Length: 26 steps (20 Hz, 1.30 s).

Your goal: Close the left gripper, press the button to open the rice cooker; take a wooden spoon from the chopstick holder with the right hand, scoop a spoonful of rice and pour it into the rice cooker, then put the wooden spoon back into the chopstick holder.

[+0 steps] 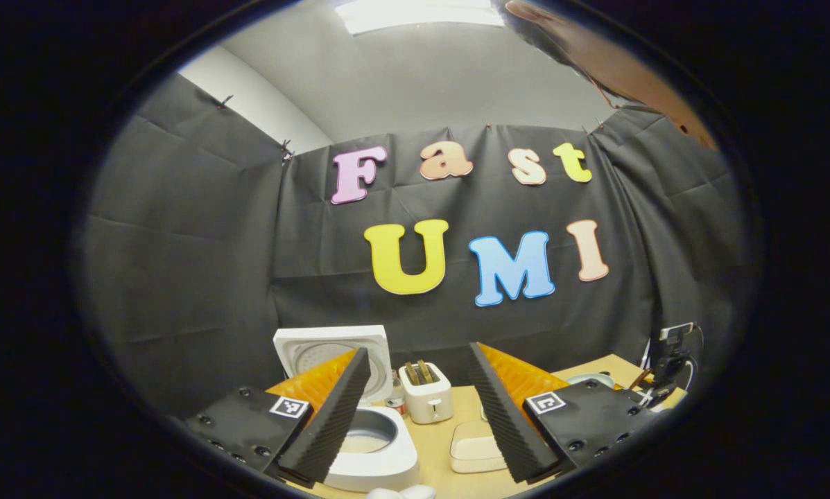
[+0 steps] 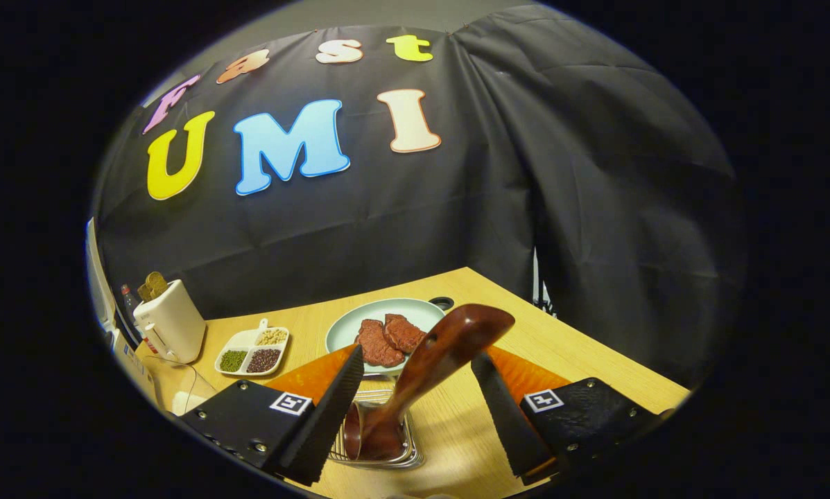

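At the lower left of the left gripper view, a finger hides part of the rice cooker point(image 1: 376, 450). In the right gripper view, the wooden spoon point(image 2: 428, 367) has its bowl sunk in the chopstick holder point(image 2: 380, 443); the toaster point(image 2: 172, 322) sits partly cut at the left edge.

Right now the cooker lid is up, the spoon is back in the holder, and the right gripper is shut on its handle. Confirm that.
Wrong in one respect: the right gripper is open, its fingers apart on either side of the spoon and not pressing it, as the right gripper view shows. The spoon does stand in the holder, and the left gripper view shows the cooker with its lid up.
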Motion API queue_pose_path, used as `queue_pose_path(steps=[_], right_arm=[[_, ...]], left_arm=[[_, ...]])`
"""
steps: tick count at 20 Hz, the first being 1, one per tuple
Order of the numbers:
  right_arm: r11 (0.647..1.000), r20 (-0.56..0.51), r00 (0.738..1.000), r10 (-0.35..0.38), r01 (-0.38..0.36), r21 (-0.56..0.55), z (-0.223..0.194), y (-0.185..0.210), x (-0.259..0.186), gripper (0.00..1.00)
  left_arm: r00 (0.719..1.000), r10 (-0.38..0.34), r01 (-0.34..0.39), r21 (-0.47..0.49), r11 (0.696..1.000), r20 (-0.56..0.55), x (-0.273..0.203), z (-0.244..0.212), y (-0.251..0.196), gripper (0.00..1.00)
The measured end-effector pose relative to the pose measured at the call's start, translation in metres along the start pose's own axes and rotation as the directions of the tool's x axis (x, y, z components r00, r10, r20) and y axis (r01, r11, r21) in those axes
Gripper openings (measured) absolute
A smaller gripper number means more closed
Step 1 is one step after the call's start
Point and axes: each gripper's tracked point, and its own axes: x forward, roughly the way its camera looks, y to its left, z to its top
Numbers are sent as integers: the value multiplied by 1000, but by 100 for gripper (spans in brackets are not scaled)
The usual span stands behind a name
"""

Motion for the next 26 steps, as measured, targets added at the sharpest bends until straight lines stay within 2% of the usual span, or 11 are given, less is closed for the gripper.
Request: queue_pose_path(steps=[2, 4, 5, 6, 7, 8, 19, 20, 22, 23, 26], right_arm=[[1000, -14, 999, 29, -29, -2, -1, 4, 9, 95], [999, -9, 999, 34, -34, -21, 3, 3, 14, 61], [999, 3, 999, 40, -39, -26, 5, 3, 11, 51], [997, -11, 998, 64, -65, -29, 2, 10, 12, 30], [997, -13, 998, 62, -62, -47, 1, 9, 11, 34], [996, -9, 998, 69, -70, -56, 3, 10, 12, 30], [971, 61, 987, 149, -135, -198, 29, 41, -5, 34], [975, 57, 987, 149, -136, -178, 28, 46, -3, 28], [976, 45, 987, 152, -142, -167, 26, 48, 2, 28], [973, 39, 986, 163, -154, -171, 27, 52, 1, 23], [965, 23, 984, 175, -167, -203, 22, 59, -2, 23]], left_arm=[[1000, 1, -1, 2, 1000, -6, 1, -3, -2, 100], [1000, 9, -9, -2, 1000, -11, 3, -6, 1, 100], [1000, 12, -12, -5, 1000, -17, 4, -7, 2, 100], [1000, 17, -18, -8, 1000, -19, 5, -8, 4, 100], [1000, 20, -20, -11, 1000, -21, 5, -8, 5, 100], [1000, 22, -22, -9, 1000, -20, 5, -9, 6, 100], [1000, 15, -15, -17, 1000, -12, 1, -9, 14, 100], [1000, 13, -13, -13, 1000, -13, 1, -9, 14, 100], [1000, 13, -13, 1, 1000, -11, 0, -10, 15, 100], [1000, 11, -10, 7, 1000, -14, -1, -11, 14, 100], [1000, 8, -8, 10, 1000, -15, 0, -11, 15, 100]])
